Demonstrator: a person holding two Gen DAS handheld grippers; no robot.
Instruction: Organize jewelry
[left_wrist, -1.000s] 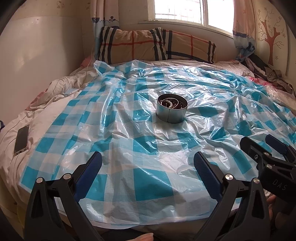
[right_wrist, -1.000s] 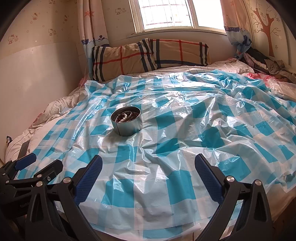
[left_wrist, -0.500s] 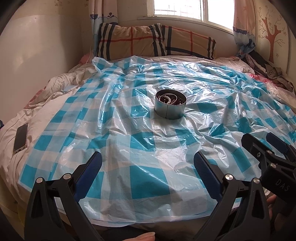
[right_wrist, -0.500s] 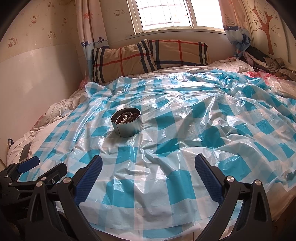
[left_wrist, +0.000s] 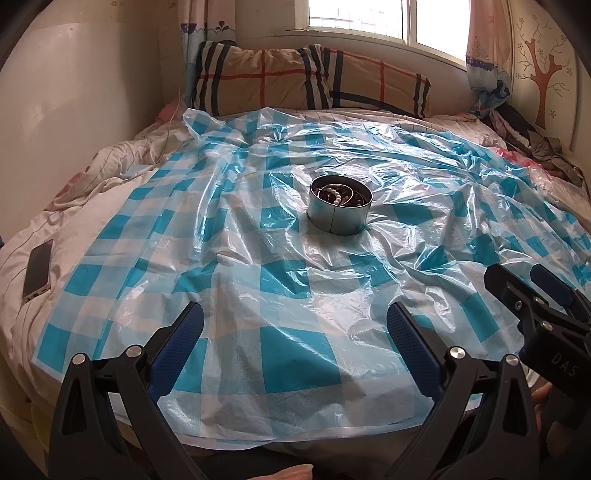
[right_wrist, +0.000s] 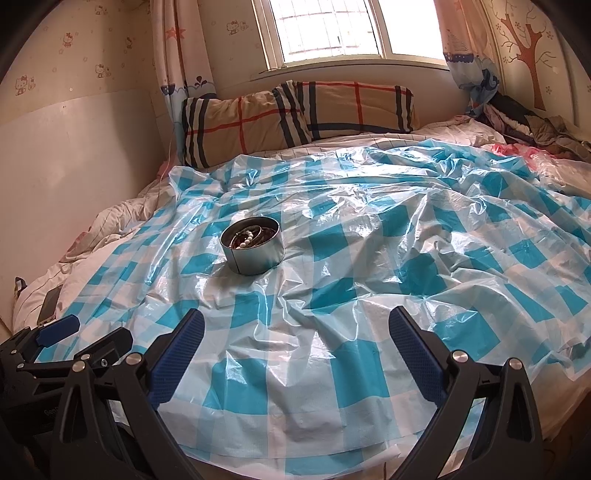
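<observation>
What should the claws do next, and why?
Probably move the left claw forward toward the round tin. Both claws are open and empty, and the beads sit inside the tin, far ahead on the checked plastic sheet.

One round metal tin (left_wrist: 340, 210) is counted on one blue-and-white checked plastic sheet (left_wrist: 280, 280), which is spread over one bed (left_wrist: 110, 173). One string of white beads (left_wrist: 334, 195) is seen inside the tin; the dark pieces beside it cannot be counted. Two plaid pillows (right_wrist: 240, 125) are counted, one phone (left_wrist: 37, 273), and two grippers, the left gripper (left_wrist: 293, 328) and the right gripper (right_wrist: 295, 332).
</observation>
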